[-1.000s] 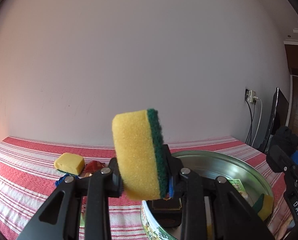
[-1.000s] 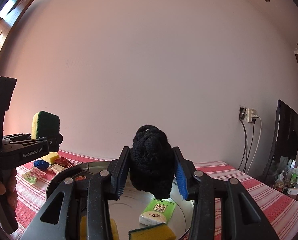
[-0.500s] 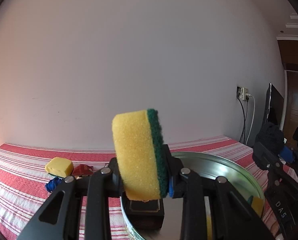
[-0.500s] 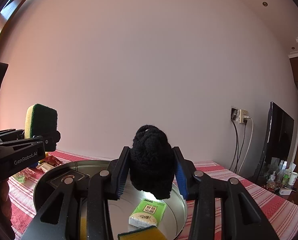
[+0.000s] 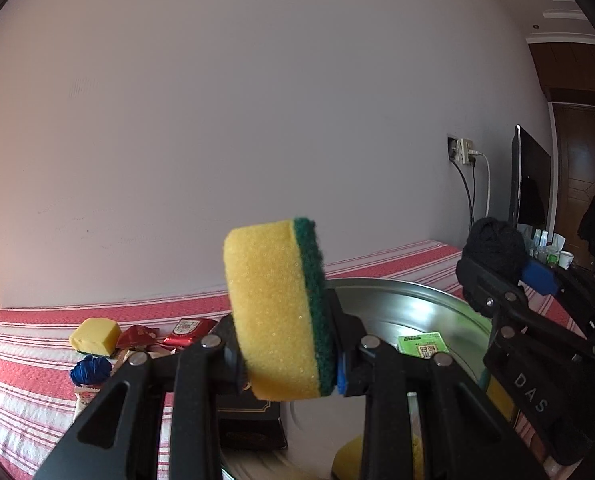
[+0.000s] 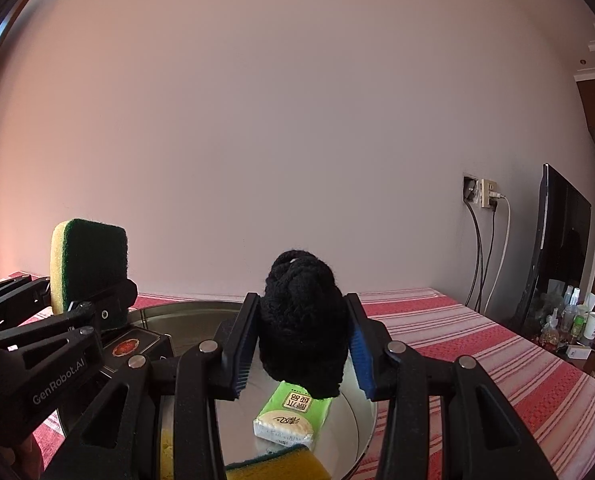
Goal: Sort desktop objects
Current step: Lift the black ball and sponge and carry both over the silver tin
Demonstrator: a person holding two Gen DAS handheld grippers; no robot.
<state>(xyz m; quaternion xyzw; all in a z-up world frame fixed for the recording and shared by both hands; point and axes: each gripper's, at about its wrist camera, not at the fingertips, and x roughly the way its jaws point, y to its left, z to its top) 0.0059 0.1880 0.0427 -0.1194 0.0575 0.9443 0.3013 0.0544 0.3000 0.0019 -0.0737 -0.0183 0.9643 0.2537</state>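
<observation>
Left gripper (image 5: pixel 289 364) is clamped on a yellow sponge (image 5: pixel 273 312) with a green scrub side, held on edge above the near rim of the round metal tin (image 5: pixel 409 300). Right gripper (image 6: pixel 299 354) is clamped on a black knit bundle (image 6: pixel 301 320), also raised over the tin.

Inside the tin: a green tissue pack (image 6: pixel 293 416), a black box (image 6: pixel 133 350) with a red-and-gold emblem against the left wall, and another yellow-green sponge (image 6: pixel 281 466) at the near edge.

Still out on the red-striped cloth (image 5: pixel 25 380), left of the tin: a plain yellow sponge block (image 5: pixel 95 336), red snack wrappers (image 5: pixel 169 334) just beside it, and a small blue yarn ball (image 5: pixel 91 370) in front of them.

From the left wrist view the right gripper sits at the far right, over the tin's right side. Both grippers are near each other, not touching.
</observation>
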